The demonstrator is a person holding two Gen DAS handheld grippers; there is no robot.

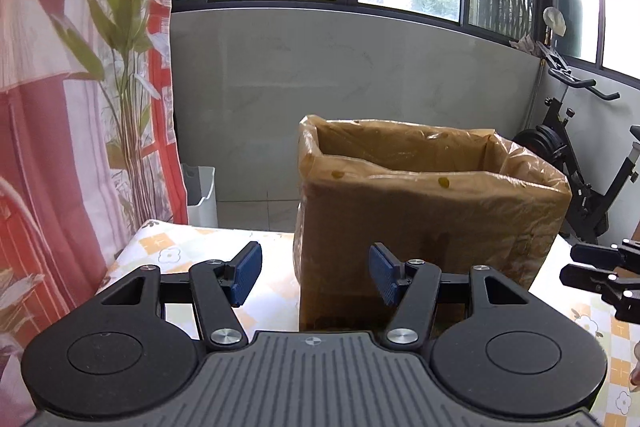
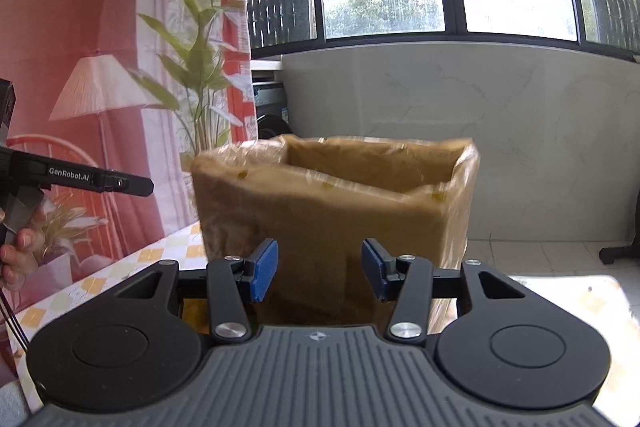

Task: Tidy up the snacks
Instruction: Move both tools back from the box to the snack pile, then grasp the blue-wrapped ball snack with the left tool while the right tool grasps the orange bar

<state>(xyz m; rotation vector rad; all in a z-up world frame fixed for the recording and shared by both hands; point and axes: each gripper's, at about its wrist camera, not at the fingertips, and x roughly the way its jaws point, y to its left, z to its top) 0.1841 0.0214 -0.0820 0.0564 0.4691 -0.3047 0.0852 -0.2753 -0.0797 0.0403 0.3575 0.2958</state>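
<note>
A tall brown cardboard box [image 1: 432, 219] lined with a clear plastic bag stands on a table with a yellow checked flower cloth [image 1: 168, 251]. My left gripper [image 1: 316, 273] is open just before the box's near left corner, its blue pads bare. The right gripper [image 1: 592, 267] shows at the right edge of that view. In the right wrist view the same box [image 2: 332, 211] fills the middle. My right gripper [image 2: 320, 275] is open close to its near face, with nothing between the pads. The left gripper [image 2: 132, 185] reaches in from the left. No snack is in sight; the box's inside is hidden.
A printed red and white backdrop [image 1: 80, 107] hangs along the left side of the table. Behind the table are a grey wall, windows, a white bin [image 1: 202, 195] on the floor and an exercise bike [image 1: 580, 179] at the right. A person's hand [image 2: 20, 251] holds the left gripper.
</note>
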